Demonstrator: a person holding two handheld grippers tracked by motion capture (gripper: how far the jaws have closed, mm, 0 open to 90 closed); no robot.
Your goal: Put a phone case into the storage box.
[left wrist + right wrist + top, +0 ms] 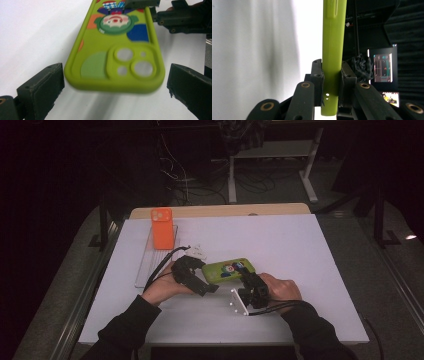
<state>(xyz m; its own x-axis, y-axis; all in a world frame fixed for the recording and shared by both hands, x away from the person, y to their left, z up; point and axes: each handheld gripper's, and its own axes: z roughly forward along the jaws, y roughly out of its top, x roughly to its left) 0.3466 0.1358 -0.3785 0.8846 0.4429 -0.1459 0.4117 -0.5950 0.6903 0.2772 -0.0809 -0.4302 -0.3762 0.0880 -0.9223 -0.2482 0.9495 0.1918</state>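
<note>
Right gripper [331,82] clamping green phone case [333,45] edge, left gripper [115,82] jaws spread beside it

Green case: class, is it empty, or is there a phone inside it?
Empty. In the left gripper view, the white table shows through the camera holes of the green case.

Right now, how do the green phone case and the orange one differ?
The green phone case is clamped at one end between the right gripper jaws and seems lifted off the table; the orange phone case stands apart at the table's far left, untouched. The green one carries a colourful cartoon print; the orange one is plain. The open left gripper flanks the green case's camera end; no gripper is near the orange one. Both show camera cutouts.
</note>
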